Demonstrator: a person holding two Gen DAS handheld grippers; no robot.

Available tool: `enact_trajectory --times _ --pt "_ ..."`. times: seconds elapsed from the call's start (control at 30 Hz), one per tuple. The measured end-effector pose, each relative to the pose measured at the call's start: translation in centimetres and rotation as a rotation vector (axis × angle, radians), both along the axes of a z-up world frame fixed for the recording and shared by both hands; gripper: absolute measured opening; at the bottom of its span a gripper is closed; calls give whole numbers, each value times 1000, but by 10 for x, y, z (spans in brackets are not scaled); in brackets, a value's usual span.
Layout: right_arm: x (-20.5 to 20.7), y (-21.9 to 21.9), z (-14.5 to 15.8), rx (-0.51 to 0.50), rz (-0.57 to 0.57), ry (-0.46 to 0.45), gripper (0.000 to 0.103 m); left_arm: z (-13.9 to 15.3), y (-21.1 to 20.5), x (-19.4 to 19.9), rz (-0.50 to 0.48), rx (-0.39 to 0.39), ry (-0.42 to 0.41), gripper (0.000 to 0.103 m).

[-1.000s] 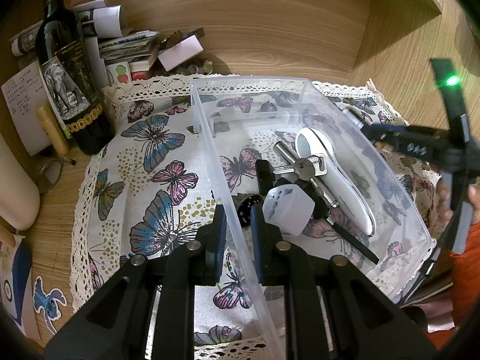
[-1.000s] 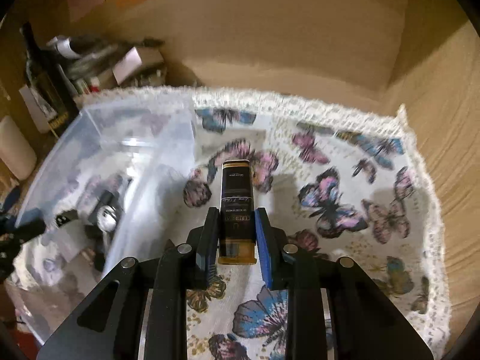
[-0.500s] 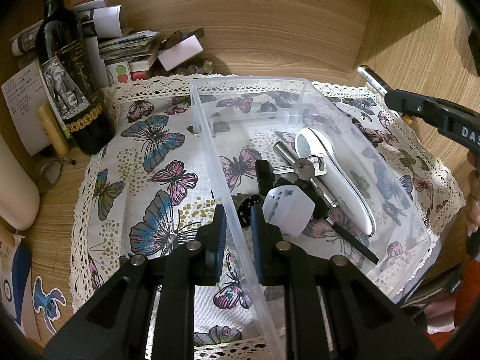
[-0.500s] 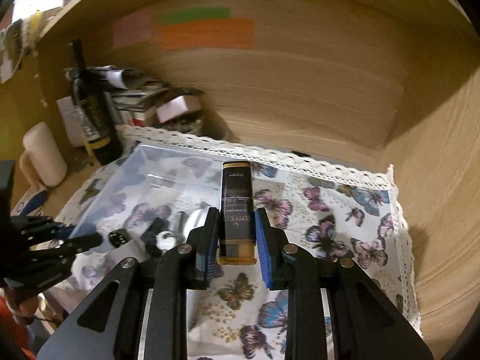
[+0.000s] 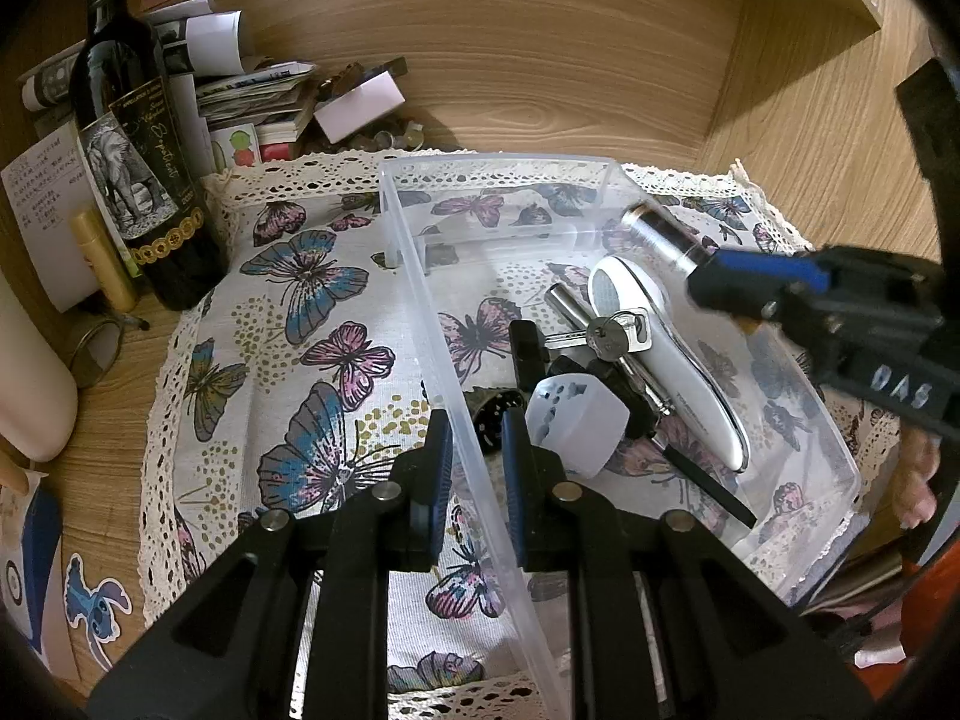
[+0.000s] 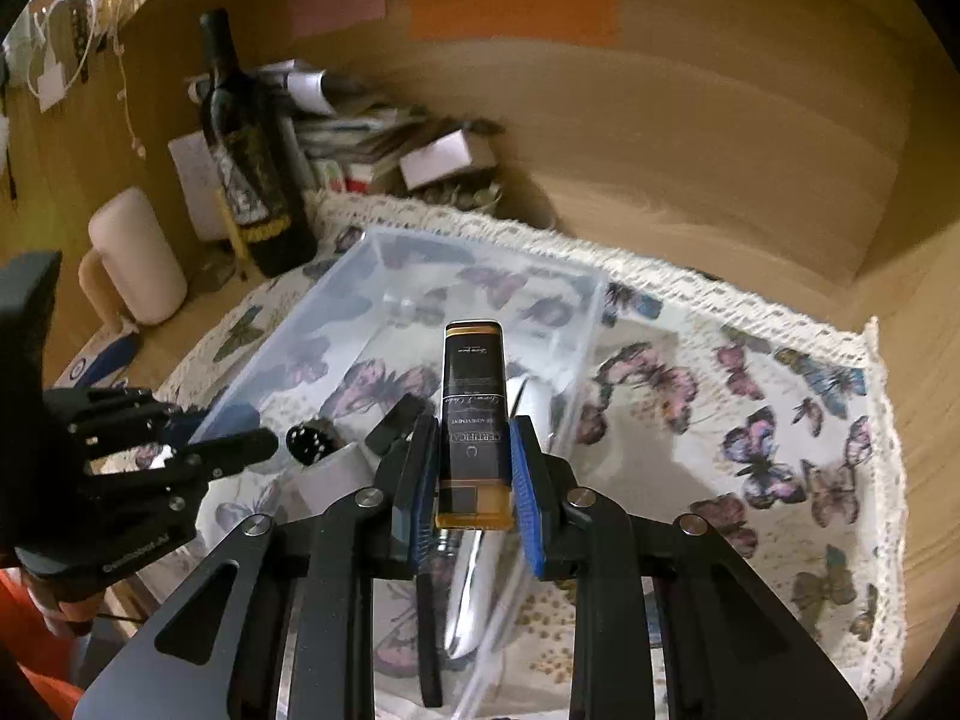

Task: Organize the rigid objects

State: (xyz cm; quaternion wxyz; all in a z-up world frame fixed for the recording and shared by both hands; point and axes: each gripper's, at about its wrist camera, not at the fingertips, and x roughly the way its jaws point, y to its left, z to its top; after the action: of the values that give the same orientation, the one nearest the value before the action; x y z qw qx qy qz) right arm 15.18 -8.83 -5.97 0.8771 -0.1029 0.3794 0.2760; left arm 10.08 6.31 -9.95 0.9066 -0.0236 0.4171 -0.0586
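While the right gripper stays clamped on a slim black tube with a gold base, its label reads "CERTIFICATE" in pale letters, upside down. The tube hangs above the clear plastic bin, over the white handled tool and keys just ahead of the fingers. The left gripper pinches the bin's near wall between its nearly closed pads. "DAS" shows on the right gripper's body.
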Motion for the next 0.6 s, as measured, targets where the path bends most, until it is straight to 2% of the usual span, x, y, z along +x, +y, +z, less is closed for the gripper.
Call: enact_trajectory --times 0.23,0.37,0.47,0.6 --pt "-1 7 -13 -18 19 32 22 0 -1 1 2 3 1 16" --pt "-4 5 -12 -17 26 37 36 -1 -2 2 4 4 7 16" --pt "-9 2 -6 -11 16 4 41 0 -3 4 12 10 13 16" --pt "-19 -9 6 19 -1 -36 55 7 -4 1 33 35 -6 21"
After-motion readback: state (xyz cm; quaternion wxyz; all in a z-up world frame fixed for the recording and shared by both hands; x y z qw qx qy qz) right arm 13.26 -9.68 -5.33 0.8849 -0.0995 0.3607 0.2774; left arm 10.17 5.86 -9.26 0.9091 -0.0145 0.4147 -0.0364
